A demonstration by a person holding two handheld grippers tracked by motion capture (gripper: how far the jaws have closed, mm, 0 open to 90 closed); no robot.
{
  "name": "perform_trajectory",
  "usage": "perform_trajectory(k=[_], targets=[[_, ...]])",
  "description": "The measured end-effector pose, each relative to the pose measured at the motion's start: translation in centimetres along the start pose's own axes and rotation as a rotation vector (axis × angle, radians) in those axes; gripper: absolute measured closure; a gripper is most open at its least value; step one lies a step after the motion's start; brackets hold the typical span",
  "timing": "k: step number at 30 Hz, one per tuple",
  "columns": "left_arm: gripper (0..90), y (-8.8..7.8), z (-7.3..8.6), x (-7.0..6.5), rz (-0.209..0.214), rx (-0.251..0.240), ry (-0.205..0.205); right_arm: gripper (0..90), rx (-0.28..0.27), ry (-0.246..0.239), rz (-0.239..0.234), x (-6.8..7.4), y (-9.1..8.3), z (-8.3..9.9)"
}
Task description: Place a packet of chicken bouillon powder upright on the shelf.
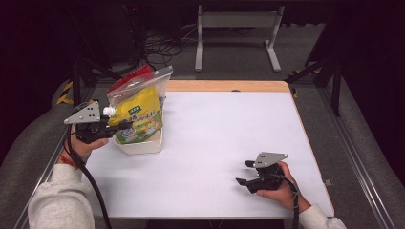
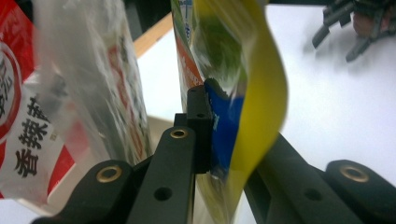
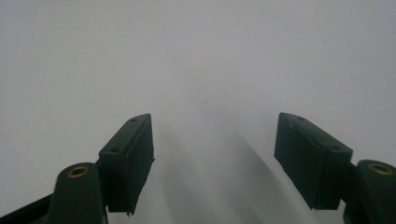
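The yellow pouch (image 1: 141,117) stood at nine o'clock on the white table (image 1: 215,143), its lower end inside the cream tub (image 1: 141,143), clamped at its edge by my left gripper (image 1: 117,130). Behind it in the same tub leaned a clear-and-red snack bag (image 1: 138,78), touching the pouch. My right gripper (image 1: 244,172) rested at five o'clock, jaws apart, nothing between them, bare tabletop ahead.

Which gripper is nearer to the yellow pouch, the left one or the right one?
Left. The left gripper is clamped on the yellow pouch over the white tub. The right gripper is open, far across the table.
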State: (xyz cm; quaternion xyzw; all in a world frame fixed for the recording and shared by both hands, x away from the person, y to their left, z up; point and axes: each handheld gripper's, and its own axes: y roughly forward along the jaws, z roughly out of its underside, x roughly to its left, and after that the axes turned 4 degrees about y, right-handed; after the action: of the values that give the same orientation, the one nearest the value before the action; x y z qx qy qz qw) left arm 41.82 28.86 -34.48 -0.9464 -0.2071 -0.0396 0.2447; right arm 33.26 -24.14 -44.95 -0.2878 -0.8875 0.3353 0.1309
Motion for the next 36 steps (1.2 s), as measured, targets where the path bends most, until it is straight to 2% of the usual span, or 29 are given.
perform_trajectory(k=[2, 4, 5, 8, 9, 10, 11, 13, 16, 18, 21, 22, 25, 30, 32, 34, 36], targets=[[85.0, -0.5, 0.1, 0.2, -0.014, -0.004, -0.005, 28.2, 0.001, 0.001, 0.000, 0.0, 0.0, 0.1], [84.9, -0.8, 0.2, 0.3, -0.013, -0.007, -0.006, 28.0, 0.007, 0.001, -0.001, 0.0, 0.1, 0.1], [84.9, -1.0, 0.3, 0.4, -0.007, -0.025, -0.010, 28.0, 0.008, 0.002, -0.002, 0.0, 0.1, 0.1], [84.9, -1.0, 0.6, 0.6, 0.043, -0.042, -0.017, 27.6, 0.016, 0.002, -0.010, 0.0, 0.2, 0.2], [84.8, -0.7, 0.7, 0.6, 0.066, -0.036, -0.024, 27.6, 0.018, 0.002, -0.011, 0.0, 0.3, 0.2], [84.7, -0.3, 0.9, 0.6, 0.096, -0.008, -0.026, 27.5, 0.022, 0.001, -0.012, 0.0, 0.3, 0.2], [84.6, 0.1, 1.0, 0.5, 0.104, 0.005, -0.022, 27.4, 0.026, -0.003, -0.015, 0.1, 0.4, 0.2], [84.9, 0.5, 1.3, 0.6, 0.092, 0.010, -0.035, 27.4, 0.029, -0.005, -0.018, 0.1, 0.5, 0.2], [84.7, 0.6, 1.9, 0.9, 0.049, -0.002, -0.061, 27.4, 0.028, -0.006, -0.020, 0.2, 0.5, 0.2], [83.7, 0.5, 2.2, 1.0, -0.006, 0.011, -0.069, 27.3, 0.030, -0.008, -0.020, 0.2, 0.4, 0.2], [83.8, 0.1, 2.4, 0.8, -0.017, 0.012, -0.066, 27.1, 0.031, -0.008, -0.023, 0.2, 0.4, 0.2], [84.5, -0.2, 2.4, 0.7, -0.008, 0.010, -0.064, 27.2, 0.032, -0.007, -0.024, 0.2, 0.5, 0.2], [84.6, -0.7, 2.1, 0.7, -0.038, 0.026, -0.059, 27.0, 0.042, -0.007, -0.025, 0.2, 0.6, 0.2], [83.2, -0.6, 1.6, 0.6, -0.040, 0.025, -0.050, 26.7, 0.049, -0.012, -0.029, 0.3, 0.7, 0.2], [81.8, -0.6, 1.6, 0.7, -0.053, 0.015, -0.059, 26.4, 0.051, -0.016, -0.030, 0.4, 0.7, 0.2], [81.1, -0.7, 1.7, 0.7, -0.046, 0.007, -0.068, 26.3, 0.051, -0.014, -0.032, 0.4, 0.7, 0.2], [76.2, -0.7, 1.9, 0.8, -0.061, 0.004, -0.083, 26.2, 0.049, -0.013, -0.030, 0.3, 0.7, 0.2]])
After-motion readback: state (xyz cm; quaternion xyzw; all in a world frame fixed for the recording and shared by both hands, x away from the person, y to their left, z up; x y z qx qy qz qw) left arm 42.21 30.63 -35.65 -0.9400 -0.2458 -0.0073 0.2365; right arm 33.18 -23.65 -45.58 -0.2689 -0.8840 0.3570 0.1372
